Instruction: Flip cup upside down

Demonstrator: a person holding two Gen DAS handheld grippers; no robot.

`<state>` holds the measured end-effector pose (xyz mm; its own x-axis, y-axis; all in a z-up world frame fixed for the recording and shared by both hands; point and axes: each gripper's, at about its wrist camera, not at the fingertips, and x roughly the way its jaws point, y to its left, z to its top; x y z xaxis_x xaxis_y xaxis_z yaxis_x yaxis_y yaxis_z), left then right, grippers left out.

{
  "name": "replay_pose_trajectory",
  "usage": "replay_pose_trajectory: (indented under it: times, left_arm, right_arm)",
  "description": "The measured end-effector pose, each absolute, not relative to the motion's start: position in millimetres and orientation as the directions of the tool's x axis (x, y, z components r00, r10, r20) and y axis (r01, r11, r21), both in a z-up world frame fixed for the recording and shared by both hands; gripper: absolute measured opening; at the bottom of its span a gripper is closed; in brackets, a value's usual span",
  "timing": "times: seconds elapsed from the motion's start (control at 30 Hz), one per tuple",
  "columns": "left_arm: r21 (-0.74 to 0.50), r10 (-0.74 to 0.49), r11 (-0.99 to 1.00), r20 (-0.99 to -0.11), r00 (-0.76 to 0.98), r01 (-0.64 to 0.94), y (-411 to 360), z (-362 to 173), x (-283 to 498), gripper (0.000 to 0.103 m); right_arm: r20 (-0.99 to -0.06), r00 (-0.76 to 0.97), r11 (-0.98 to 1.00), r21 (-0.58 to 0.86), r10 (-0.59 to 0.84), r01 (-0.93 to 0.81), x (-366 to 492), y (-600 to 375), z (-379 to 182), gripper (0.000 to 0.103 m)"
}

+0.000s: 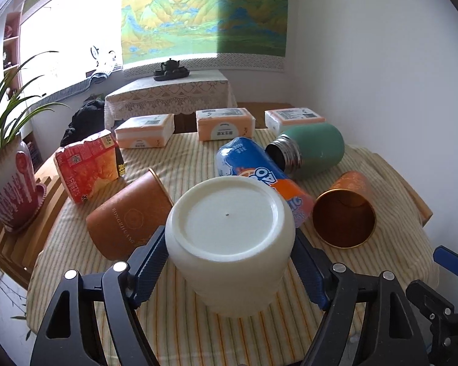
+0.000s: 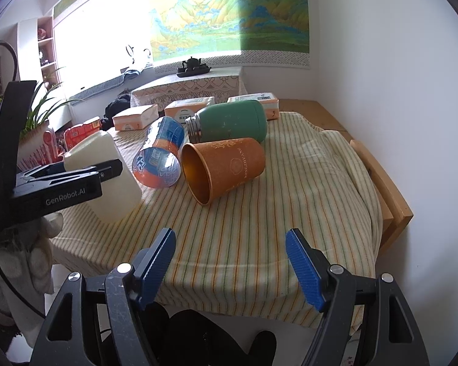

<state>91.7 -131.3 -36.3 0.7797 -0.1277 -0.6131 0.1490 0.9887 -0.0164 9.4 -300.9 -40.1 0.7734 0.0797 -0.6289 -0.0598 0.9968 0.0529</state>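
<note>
- Left wrist view: the left gripper (image 1: 230, 262) has its blue pads (image 1: 149, 270) pressed on both sides of the cream cup (image 1: 229, 244), whose flat base faces the camera; its mouth is hidden below, and whether the rim touches the striped cloth (image 1: 180, 314) is hard to tell.
- Only this view shows the brown cup (image 1: 128, 213) lying on its side left of the cream cup, and the red snack bag (image 1: 85, 167) whole.
- Right wrist view: the cream cup (image 2: 107, 177) shows tilted, wider end down near the tabletop's (image 2: 394, 207) left edge, partly covered by the left gripper (image 2: 76, 177).
- The right gripper (image 2: 230, 262) is wide open, holding nothing, at the near cloth edge.
- The orange cup (image 2: 226, 167), blue can (image 2: 160, 158) and green bottle (image 2: 232, 122) lie on their sides mid-cloth; bare cloth lies to the right.
</note>
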Motion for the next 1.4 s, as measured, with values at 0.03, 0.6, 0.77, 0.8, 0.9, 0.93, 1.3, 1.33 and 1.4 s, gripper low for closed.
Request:
replay_pose_trajectory:
  times: [0.03,0.6,0.77,0.8,0.9,0.93,1.3,1.33,1.4]
  left_arm:
    - [-0.019,-0.129,0.989,-0.612,0.78,0.149,-131,-36,91,0.08]
    - [-0.119,-0.223,0.975,-0.607,0.763,0.19,-121,-35,87,0.094]
    - [-0.113,-0.22,0.975,-0.564,0.796,0.189,-104,-25,61,0.099]
    - [-0.113,-0.215,0.977,-0.553,0.805,0.183,-98,-23,54,0.099]
    - [-0.097,-0.186,0.982,-0.534,0.824,0.159,-81,-20,39,0.1]
    - [-0.092,-0.173,0.985,-0.524,0.834,0.147,-75,-18,34,0.1]
    - [-0.058,-0.073,0.997,-0.423,0.903,0.053,-25,11,-13,0.1]
    - [-0.064,-0.074,0.997,-0.426,0.902,0.051,-23,11,-16,0.1]
    - [-0.066,-0.073,0.997,-0.432,0.899,0.05,-20,12,-21,0.1]
  right_arm:
    - [-0.628,0.774,0.997,0.054,0.08,-0.059,9,-301,-40,0.071]
    - [-0.627,0.776,0.996,0.089,0.072,-0.02,7,-310,-37,0.071]
    - [-0.59,0.805,0.996,0.088,0.064,-0.015,0,-300,-28,0.071]
    - [-0.577,0.815,0.997,0.077,0.052,-0.01,-2,-297,-26,0.071]
    - [-0.54,0.841,0.999,0.042,0.025,-0.003,-7,-283,-19,0.073]
    - [-0.526,0.85,1.0,0.031,0.016,0.0,-9,-277,-17,0.074]
    - [-0.401,0.916,1.0,0.023,-0.007,0.018,-17,-231,9,0.082]
    - [-0.396,0.918,1.0,0.027,-0.004,0.016,-18,-228,10,0.082]
    - [-0.387,0.922,0.999,0.035,0.003,0.011,-21,-223,11,0.083]
